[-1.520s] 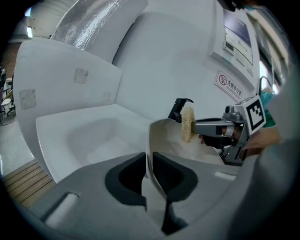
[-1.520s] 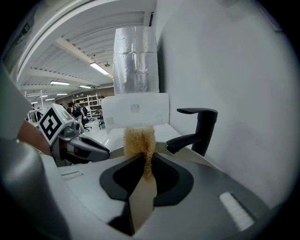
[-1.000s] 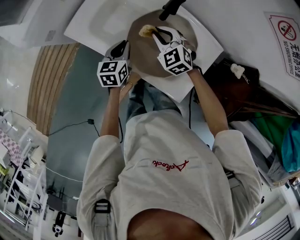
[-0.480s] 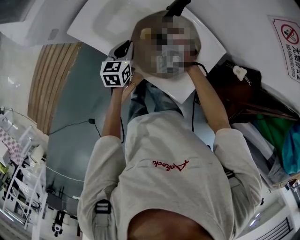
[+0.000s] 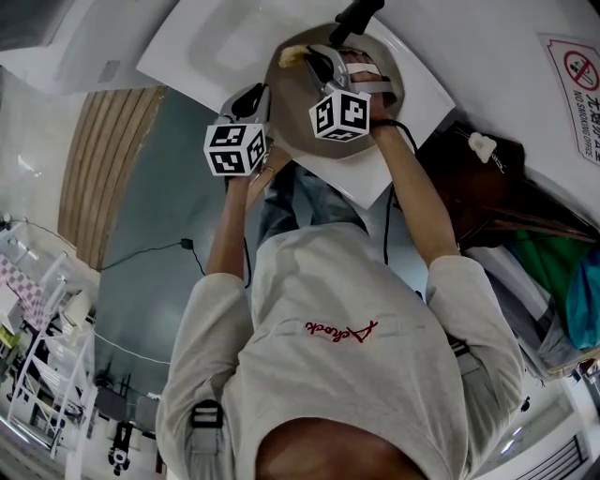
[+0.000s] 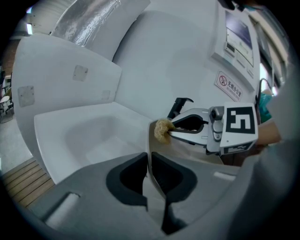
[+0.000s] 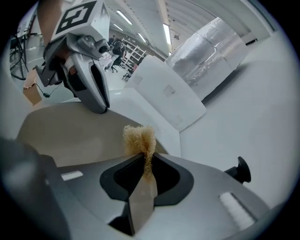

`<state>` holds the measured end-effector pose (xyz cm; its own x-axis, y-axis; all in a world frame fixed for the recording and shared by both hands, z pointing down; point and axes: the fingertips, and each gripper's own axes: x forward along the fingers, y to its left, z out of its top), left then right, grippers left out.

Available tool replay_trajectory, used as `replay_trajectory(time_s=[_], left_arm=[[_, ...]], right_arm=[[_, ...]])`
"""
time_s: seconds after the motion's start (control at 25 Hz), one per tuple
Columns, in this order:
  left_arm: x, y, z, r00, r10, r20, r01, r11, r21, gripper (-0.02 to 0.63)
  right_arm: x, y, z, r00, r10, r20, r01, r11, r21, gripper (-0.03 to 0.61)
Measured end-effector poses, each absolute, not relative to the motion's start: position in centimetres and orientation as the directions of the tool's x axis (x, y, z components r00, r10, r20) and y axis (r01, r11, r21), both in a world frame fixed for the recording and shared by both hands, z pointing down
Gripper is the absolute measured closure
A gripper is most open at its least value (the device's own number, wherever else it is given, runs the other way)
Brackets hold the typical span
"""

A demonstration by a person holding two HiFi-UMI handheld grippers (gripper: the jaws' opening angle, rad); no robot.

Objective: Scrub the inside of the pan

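A round pan [image 5: 370, 75] with a tan inside and a black handle [image 5: 349, 17] lies on the edge of a white basin [image 5: 202, 42]. My left gripper [image 5: 261, 96] is shut on the pan's near-left rim [image 6: 146, 140], as the left gripper view shows edge-on. Over the pan's inside, my right gripper [image 5: 307, 58] is shut on a small yellow scrubber [image 5: 292, 54]. In the right gripper view the scrubber [image 7: 139, 138] sticks out past the jaws above the pan's inside [image 7: 65, 133]. The scrubber [image 6: 163, 129] sits at the pan's far-left side.
The white basin [image 6: 84, 136] spreads left of the pan. A no-smoking sign [image 5: 574, 58] hangs on the wall at right. A dark bag [image 5: 487, 197] and green cloth [image 5: 534, 258] lie right of the person. Wooden slats [image 5: 94, 169] run at left.
The right gripper has turned and shifted a little to the left over the pan with the scrubber. The left gripper keeps its hold on the rim.
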<state>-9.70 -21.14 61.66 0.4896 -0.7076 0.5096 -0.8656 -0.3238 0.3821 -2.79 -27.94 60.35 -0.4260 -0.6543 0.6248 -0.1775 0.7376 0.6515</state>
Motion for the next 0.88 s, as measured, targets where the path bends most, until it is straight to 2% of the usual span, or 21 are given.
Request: replay_trajectory(time_s=[0.48,0.88], left_arm=[[-9.7,-21.1,61.8,0.494,-0.702,0.513,-0.863,-0.325,0.386,0.583],[-9.8,-21.3,61.9,0.497,-0.697,0.516,-0.862,-0.326,0.389,0.583]], right_arm=[[-4.8,-28.1,62.2,-0.417,-0.635,0.651,-0.147,0.754,0.641,0.512],[-5.3,-24.6,66.4,-0.401,-0.516,0.757,0.013,0.823,0.568,0.512]])
